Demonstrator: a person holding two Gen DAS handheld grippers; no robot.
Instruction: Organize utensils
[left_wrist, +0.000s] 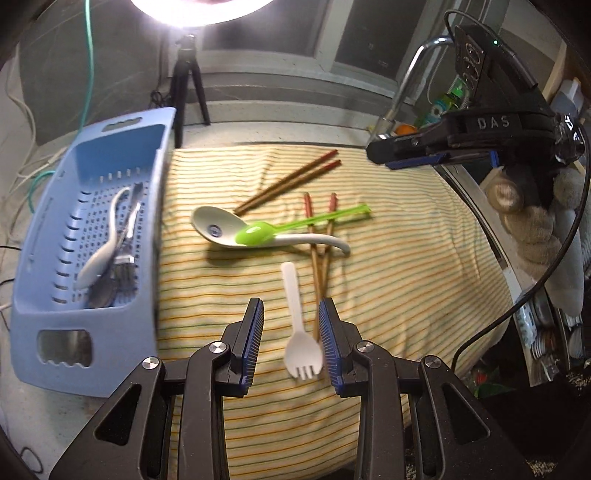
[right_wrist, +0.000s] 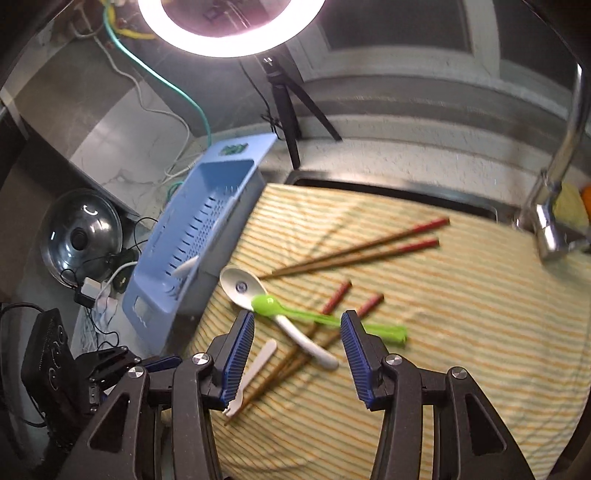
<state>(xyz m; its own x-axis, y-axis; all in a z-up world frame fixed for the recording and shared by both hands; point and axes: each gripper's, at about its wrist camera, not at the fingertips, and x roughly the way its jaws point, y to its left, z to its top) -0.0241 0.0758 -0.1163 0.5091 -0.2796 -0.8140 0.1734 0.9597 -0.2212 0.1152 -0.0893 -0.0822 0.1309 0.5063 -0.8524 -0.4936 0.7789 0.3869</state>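
The left hand-held gripper (left_wrist: 291, 341) hangs partly open and empty over the striped cloth (left_wrist: 406, 266), its jaws either side of the white plastic spork (left_wrist: 297, 332) without touching it. The right hand-held gripper (right_wrist: 297, 356) is also open and holds nothing. Beyond the spork lie the white soup spoon (left_wrist: 236, 232), the green plastic spoon (left_wrist: 273, 229) across it, and two pairs of chopsticks (left_wrist: 291, 182). Left of the spork, the blue basket (left_wrist: 48, 236) holds metal cutlery (left_wrist: 122, 258).

4 chopsticks (left_wrist: 291, 184), 3 spoons (left_wrist: 229, 229), 1 spork (left_wrist: 297, 332), 1 basket (left_wrist: 155, 192)
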